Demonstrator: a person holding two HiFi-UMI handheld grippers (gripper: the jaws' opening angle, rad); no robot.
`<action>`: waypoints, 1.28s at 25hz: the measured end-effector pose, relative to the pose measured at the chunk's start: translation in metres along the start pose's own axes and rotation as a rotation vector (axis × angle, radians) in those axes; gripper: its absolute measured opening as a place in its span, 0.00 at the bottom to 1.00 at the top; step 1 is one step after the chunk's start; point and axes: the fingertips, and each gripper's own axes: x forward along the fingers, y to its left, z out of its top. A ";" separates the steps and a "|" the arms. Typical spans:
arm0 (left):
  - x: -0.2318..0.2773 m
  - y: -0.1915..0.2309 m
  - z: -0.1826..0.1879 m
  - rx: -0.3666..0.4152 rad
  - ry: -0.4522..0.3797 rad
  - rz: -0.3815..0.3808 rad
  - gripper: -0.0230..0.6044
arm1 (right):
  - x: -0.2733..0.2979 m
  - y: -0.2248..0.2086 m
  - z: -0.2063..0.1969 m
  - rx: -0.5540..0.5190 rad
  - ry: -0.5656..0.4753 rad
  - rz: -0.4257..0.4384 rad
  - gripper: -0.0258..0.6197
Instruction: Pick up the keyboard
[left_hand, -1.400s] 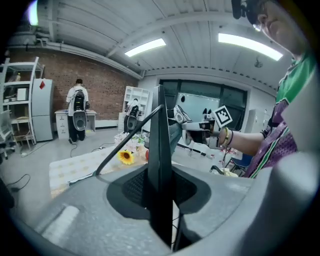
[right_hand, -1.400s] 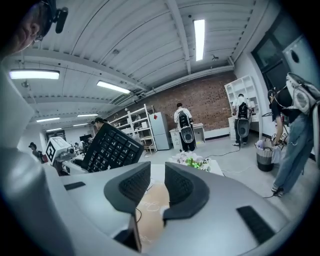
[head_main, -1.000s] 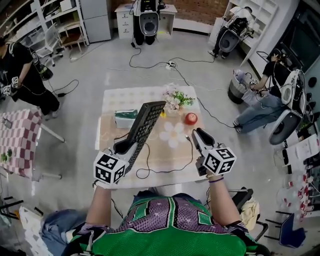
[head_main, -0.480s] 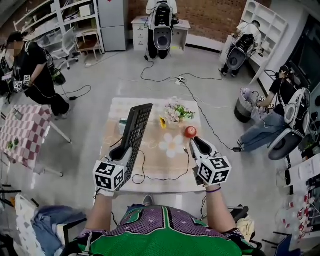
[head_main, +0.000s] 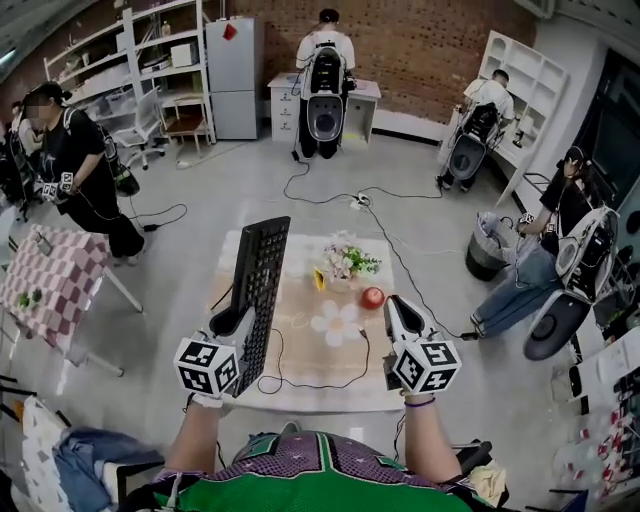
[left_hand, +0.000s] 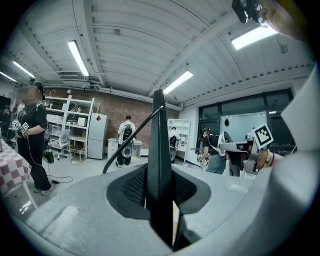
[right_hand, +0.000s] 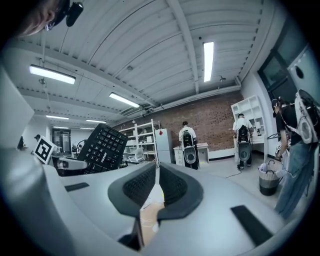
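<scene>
The black keyboard (head_main: 258, 285) stands tilted up on its near end above the table (head_main: 300, 372), with its far end raised. My left gripper (head_main: 235, 322) is shut on its near edge. In the left gripper view the keyboard (left_hand: 160, 160) shows edge-on as a dark slab clamped between the pads, with the left gripper (left_hand: 159, 186) round it. My right gripper (head_main: 395, 305) hangs over the table's right side, apart from the keyboard. Its jaws are closing; a thin slit remains and nothing lies between them. The right gripper view shows the right gripper (right_hand: 156, 182) and the keyboard (right_hand: 102, 148) at left.
A black cable (head_main: 300, 385) trails from the keyboard across the table. Flowers (head_main: 345, 262), a red apple (head_main: 373, 297) and a flower-shaped mat (head_main: 335, 322) lie on the table. A checkered table (head_main: 45, 280) stands left. People stand and sit around the room.
Both grippers have risen. The keyboard has come up with the left gripper and stands steeper. The right gripper's jaws have narrowed.
</scene>
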 end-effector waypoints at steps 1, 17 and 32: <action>0.000 0.002 0.004 0.000 -0.012 -0.007 0.20 | -0.002 -0.001 0.002 -0.001 -0.007 0.002 0.07; -0.018 -0.017 0.055 -0.006 -0.148 -0.002 0.20 | -0.034 -0.021 0.032 -0.012 -0.089 -0.027 0.04; -0.032 -0.022 0.049 -0.025 -0.183 0.021 0.20 | -0.042 -0.020 0.027 -0.083 -0.071 -0.058 0.04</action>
